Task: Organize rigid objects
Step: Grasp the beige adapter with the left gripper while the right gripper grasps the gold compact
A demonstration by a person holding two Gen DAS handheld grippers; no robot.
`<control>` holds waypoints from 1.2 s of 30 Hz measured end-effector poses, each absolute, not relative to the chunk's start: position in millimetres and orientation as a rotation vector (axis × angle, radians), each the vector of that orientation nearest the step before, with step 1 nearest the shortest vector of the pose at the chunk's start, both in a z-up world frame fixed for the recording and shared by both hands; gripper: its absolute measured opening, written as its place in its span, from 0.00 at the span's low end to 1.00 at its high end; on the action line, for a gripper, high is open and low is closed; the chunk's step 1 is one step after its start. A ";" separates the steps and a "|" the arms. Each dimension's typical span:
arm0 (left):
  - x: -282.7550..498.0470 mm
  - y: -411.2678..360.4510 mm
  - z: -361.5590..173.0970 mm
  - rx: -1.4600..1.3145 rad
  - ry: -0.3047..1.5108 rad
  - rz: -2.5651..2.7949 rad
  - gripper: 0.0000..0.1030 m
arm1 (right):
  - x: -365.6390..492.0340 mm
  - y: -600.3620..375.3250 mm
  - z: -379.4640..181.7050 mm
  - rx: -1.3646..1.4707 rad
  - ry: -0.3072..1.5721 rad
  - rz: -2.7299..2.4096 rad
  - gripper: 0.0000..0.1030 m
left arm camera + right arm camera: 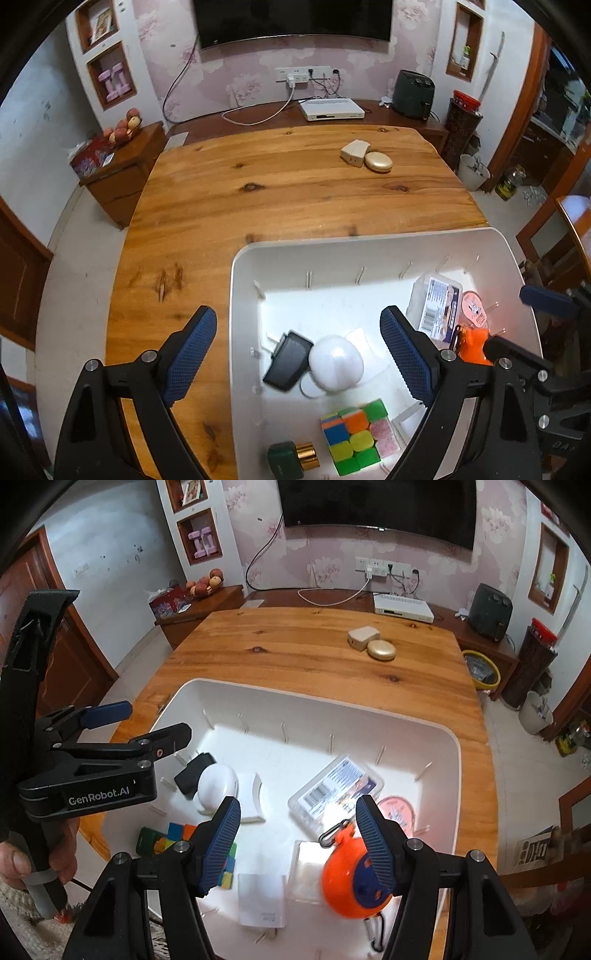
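A white bin (236, 295) (458, 775) on the wooden table (258, 184) holds a black adapter (286, 360), a white dome (336, 363), a colour cube (354, 439), a green and gold bottle (291, 459), a clear labelled box (334, 790) and an orange round tape measure (347, 882). My left gripper (299, 358) is open over the bin's left edge and empty. My right gripper (297, 843) is open above the bin; the orange tape measure lies in the bin by its right finger, blurred. A beige box (364, 637) and a gold oval case (381, 650) sit on the far table.
A pink round lid (399, 808) and white cards (262, 897) also lie in the bin. Beyond the table stand a low cabinet with a white set-top box (330, 110), a fruit bowl (125, 127) and a wall TV (291, 18).
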State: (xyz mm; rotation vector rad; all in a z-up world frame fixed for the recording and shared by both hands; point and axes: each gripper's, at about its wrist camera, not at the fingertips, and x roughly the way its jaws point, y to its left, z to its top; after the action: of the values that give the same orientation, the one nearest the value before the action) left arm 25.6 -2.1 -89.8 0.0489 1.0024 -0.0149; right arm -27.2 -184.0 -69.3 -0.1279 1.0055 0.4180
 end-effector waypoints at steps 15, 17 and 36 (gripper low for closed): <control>127.3 -31.7 -20.3 0.196 0.971 -0.102 0.89 | 70.8 -203.9 -3.6 -0.230 0.897 0.331 0.64; 149.3 -39.9 -13.4 0.233 0.961 -0.114 0.89 | 87.9 -206.8 8.4 -0.237 0.880 0.318 0.64; 347.9 -76.7 -143.1 0.221 1.284 -0.091 0.89 | 278.7 -232.4 -95.5 -0.232 1.092 0.326 0.65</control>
State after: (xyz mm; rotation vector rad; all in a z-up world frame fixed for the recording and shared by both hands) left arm 347.9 -76.7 -143.1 0.2213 1.2836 -0.0914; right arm 278.7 -232.4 -95.5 -0.2319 1.0920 0.3261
